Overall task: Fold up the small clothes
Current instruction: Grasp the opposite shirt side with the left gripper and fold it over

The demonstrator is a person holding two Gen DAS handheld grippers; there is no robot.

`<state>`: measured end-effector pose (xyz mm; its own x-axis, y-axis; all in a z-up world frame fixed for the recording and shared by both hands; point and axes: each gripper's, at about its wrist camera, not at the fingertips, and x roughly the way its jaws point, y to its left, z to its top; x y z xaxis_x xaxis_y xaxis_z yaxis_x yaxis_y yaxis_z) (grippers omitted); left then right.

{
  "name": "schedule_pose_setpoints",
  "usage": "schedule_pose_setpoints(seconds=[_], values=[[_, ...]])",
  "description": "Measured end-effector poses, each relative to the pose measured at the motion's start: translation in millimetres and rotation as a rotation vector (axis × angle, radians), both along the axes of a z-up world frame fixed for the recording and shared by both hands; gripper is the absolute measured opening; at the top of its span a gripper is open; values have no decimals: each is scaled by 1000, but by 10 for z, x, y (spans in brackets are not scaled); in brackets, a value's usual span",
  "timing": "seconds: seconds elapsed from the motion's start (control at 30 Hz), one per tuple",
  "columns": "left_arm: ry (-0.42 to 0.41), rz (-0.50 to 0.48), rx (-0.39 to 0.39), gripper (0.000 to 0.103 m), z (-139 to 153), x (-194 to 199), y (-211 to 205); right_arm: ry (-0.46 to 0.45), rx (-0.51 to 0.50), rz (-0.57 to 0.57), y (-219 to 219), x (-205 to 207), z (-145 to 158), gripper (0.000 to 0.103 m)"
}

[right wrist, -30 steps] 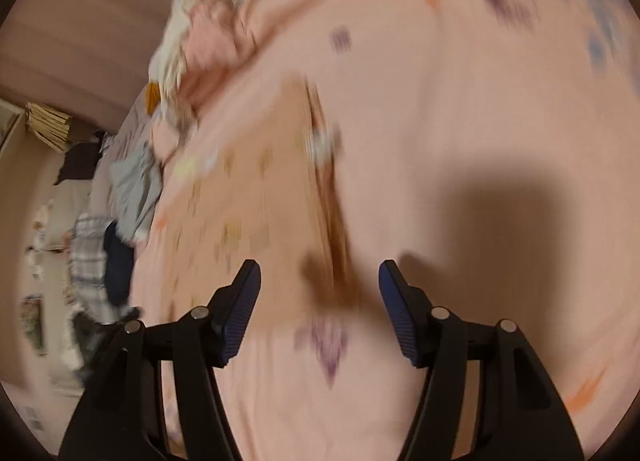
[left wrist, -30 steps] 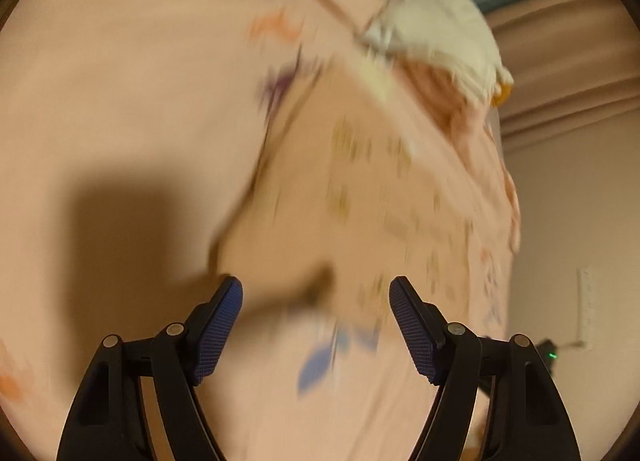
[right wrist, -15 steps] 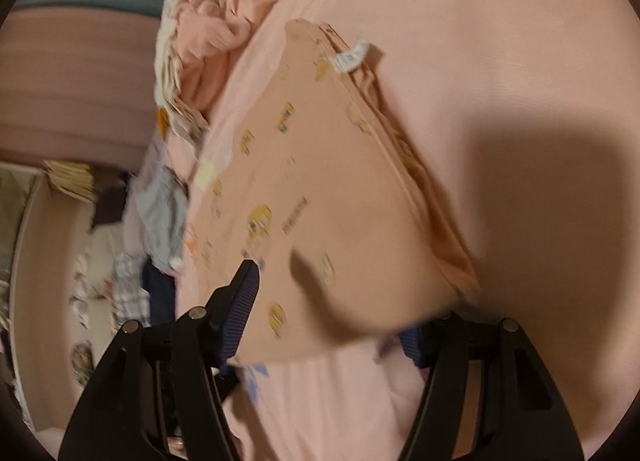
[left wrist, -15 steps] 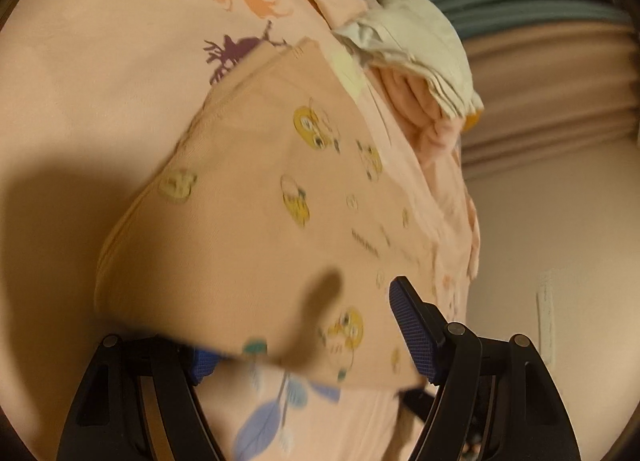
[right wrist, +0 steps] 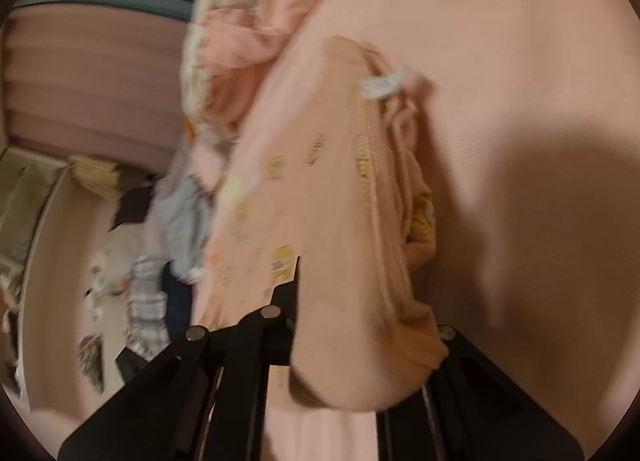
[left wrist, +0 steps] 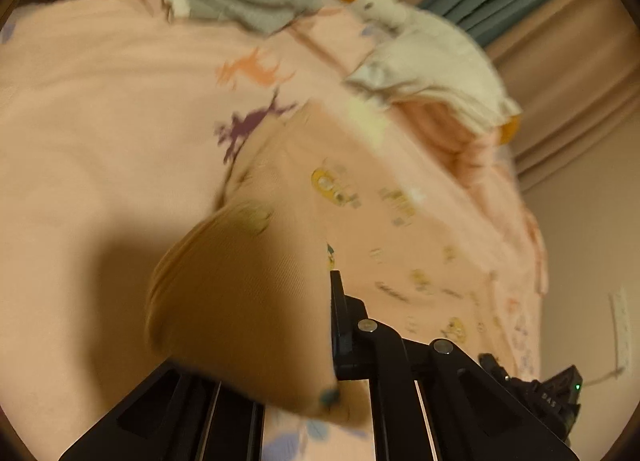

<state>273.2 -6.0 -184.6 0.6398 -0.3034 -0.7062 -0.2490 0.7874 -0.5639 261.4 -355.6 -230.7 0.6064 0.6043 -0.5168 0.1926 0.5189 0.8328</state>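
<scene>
Grippers: your left gripper (left wrist: 320, 325) and right gripper (right wrist: 320, 301) each clamp 1 corner of the peach printed garment (left wrist: 360, 197), above the pink bedsheet (left wrist: 100, 121).

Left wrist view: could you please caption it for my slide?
Left gripper clamps the peach printed garment's near edge above the pink bedsheet.

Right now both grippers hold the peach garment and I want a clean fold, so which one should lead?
Probably the left gripper: its corner of the peach garment is lifted and already curling over. The right gripper grips bunched fabric.
</scene>
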Motion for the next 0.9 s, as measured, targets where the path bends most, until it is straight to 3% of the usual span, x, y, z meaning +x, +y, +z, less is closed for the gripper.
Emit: schedule_pose_setpoints(seconds=[0.1, 0.2, 0.33, 0.4, 0.47, 0.5, 0.57, 0.7, 0.77, 0.87, 0.9], values=[[-40, -47, -55, 7, 180, -371, 78, -88, -101, 65, 8, -371, 392, 9], [-49, -74, -151, 7, 171, -908, 139, -105, -163, 136, 1, -844, 594, 10], [-15, -98, -117, 7, -42, -1405, 49, -37, -211, 202, -8, -1459, 418, 11], [47, -101, -105, 7, -283, -1576, 58, 27, -257, 208, -2, -1622, 221, 13], [65, -63, -134, 7, -427, -1646, 154, 102, -341, 176, -55, -1718, 47, 8], [59, -51, -170, 7, -459, -1670, 212, 100, -323, 156, -117, -1786, 8, 8], [44, -49, -165, 7, -406, -1696, 279, 92, -336, 115, -214, -1894, 69, 9], [-3, -35, -40, 7, -217, -1805, 259, 134, -641, 7, -320, -2042, 367, 16], [-9, -38, -43, 7, -216, -1821, 236, 147, -746, -54, -398, -2088, 536, 19], [21, -52, -102, 8, -344, -1781, 240, 79, -741, -108, -560, -2138, 853, 21], [34, -71, -109, 10, -385, -1760, 225, 39, -736, -116, -520, -2126, 969, 29]])
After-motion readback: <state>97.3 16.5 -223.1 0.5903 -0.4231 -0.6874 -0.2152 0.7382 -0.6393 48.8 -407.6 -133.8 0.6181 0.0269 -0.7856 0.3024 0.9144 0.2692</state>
